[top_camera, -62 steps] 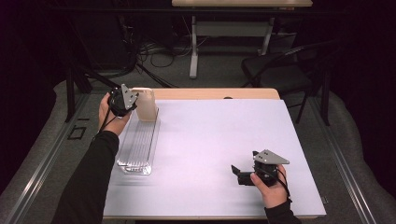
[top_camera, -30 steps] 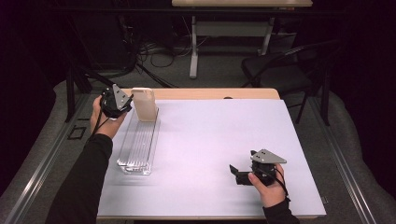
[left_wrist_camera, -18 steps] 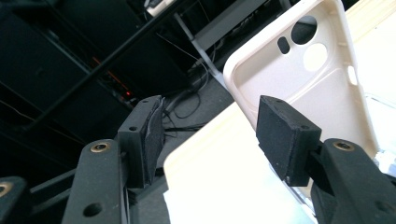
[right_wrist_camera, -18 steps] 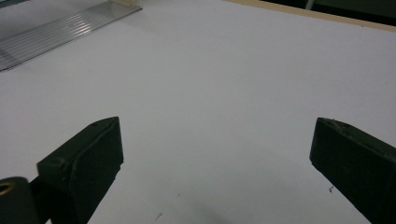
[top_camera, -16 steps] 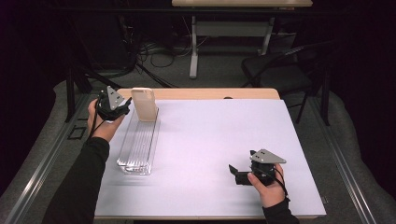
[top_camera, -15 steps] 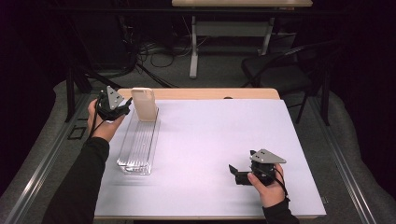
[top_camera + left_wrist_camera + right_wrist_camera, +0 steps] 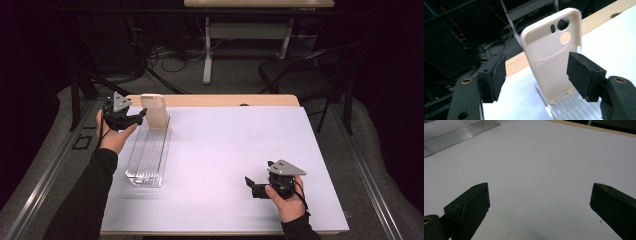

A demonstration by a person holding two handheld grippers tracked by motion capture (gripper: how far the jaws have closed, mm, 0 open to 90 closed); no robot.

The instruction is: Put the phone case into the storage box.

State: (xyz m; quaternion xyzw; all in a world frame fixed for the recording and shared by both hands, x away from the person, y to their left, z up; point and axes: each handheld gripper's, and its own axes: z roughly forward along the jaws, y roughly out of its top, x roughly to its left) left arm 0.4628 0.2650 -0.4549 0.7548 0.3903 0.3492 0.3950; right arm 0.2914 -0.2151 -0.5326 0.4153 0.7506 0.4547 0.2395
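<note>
A cream phone case (image 7: 154,111) stands upright at the far end of a clear ridged rack (image 7: 147,157) on the left of the table. My left gripper (image 7: 137,116) hovers just left of the case, apart from it. Its jaws have just been opening and stand open, with nothing pressed between the pads. In the left gripper view the case (image 7: 551,57) rises beyond the two black pads (image 7: 497,75), its camera cut-outs at the top, its foot in the rack (image 7: 574,105). My right gripper (image 7: 248,184) rests open low over the table's near right part, nothing between its jaws (image 7: 539,205).
A white sheet covers the table (image 7: 225,150), with a wooden strip (image 7: 220,100) along the far edge. Behind the table are a dark chair (image 7: 300,75), a desk leg and cables on the floor. The rack's corner (image 7: 454,135) shows in the right gripper view.
My left gripper has drawn back to the left, away from the phone case, and its jaws have widened. The case stays upright in the rack. The right hand has kept still.
</note>
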